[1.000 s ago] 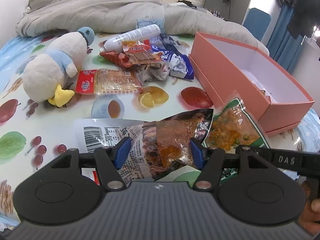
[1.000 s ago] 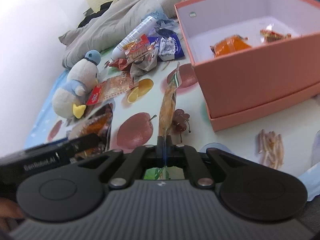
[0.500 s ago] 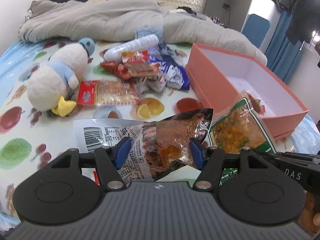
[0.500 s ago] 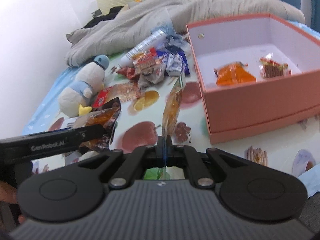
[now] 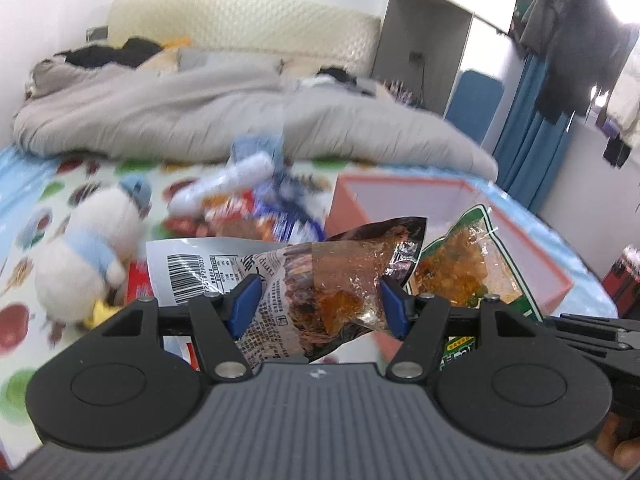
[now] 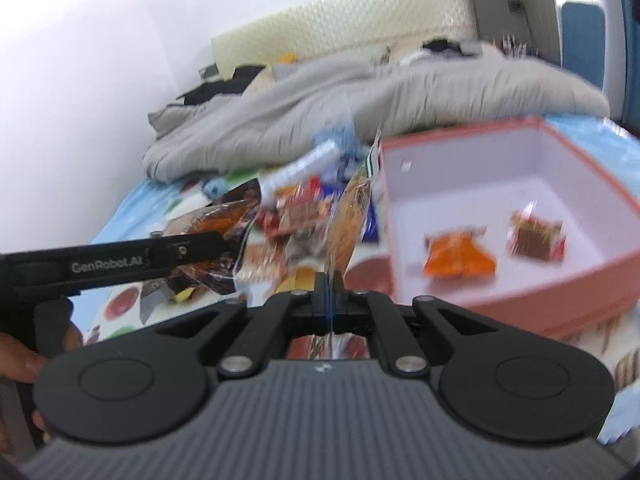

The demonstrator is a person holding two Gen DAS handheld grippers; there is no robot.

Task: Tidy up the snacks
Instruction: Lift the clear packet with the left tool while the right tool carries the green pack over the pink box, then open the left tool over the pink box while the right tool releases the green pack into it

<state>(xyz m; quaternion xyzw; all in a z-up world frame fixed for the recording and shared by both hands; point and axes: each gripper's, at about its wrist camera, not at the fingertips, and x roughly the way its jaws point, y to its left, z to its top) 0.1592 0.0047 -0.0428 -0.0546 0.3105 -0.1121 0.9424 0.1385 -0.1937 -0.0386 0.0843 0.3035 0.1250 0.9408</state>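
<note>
My left gripper (image 5: 318,304) clamps a crinkly dark foil pouch (image 5: 320,280); my right gripper (image 6: 329,296) pinches a thin green-edged packet (image 6: 348,216), both lifted just before the pink box (image 6: 516,292). Beyond it: glossy fruit-print sheet (image 5: 24,316), a rumpled grey duvet (image 5: 200,116), a quilted headboard (image 5: 240,28).

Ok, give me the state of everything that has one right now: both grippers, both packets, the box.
left gripper: shut on the barcode snack bag, jaws wide
barcode snack bag: held, lifted off the sheet
right gripper: shut on the green-edged snack packet
green-edged snack packet: held edge-on, lifted
pink box: open, no lid on
orange packet: lying inside the box
red-brown packet: lying inside the box
</note>
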